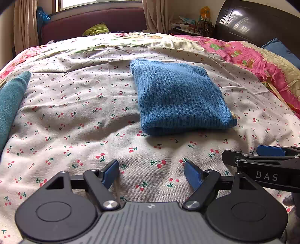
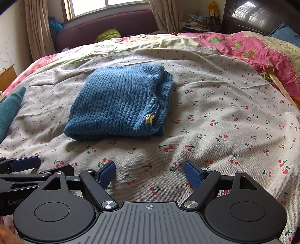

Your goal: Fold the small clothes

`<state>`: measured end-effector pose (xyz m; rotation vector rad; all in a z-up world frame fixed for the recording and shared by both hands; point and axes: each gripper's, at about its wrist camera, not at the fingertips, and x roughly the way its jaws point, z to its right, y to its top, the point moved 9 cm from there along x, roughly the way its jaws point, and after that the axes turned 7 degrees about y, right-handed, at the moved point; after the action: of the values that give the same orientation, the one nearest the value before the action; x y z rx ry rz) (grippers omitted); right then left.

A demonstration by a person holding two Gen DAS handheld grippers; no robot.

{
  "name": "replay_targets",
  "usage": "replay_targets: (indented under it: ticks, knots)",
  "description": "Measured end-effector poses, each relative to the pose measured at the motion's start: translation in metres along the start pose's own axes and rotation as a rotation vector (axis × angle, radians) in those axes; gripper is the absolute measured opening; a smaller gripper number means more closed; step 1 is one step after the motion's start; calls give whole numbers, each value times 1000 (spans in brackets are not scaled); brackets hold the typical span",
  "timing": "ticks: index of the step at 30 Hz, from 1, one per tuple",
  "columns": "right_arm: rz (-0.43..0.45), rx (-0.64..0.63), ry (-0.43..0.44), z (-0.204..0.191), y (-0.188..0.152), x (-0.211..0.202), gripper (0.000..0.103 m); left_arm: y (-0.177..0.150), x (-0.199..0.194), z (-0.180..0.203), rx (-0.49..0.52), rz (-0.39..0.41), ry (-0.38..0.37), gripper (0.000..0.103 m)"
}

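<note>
Two tongs, left tongs (image 1: 151,173) and right tongs (image 2: 150,173), gape released, side by side above the bed's (image 1: 78,116) near edge. Blue knit sweater (image 1: 180,97) lies folded mid-bed: soft, light, limp; pinch the near rolled edge. Teal cloth (image 1: 11,101) sits at the left edge; nothing blocks the way.

Soft daylight enters from the window (image 2: 105,5) at the far side; the headboard (image 1: 243,22) far right shows white glare; shadows are faint; both views stay sharp; fisheye bending darkens the corners.
</note>
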<state>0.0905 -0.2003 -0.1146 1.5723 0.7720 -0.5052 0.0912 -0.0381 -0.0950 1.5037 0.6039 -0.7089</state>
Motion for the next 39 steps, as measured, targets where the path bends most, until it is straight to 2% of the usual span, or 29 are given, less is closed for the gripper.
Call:
replay_targets:
  ticks: [39]
  knots:
    - [1,-12,-7,-1,0,-2,82,-1,0,0,-8,-2,-3,87]
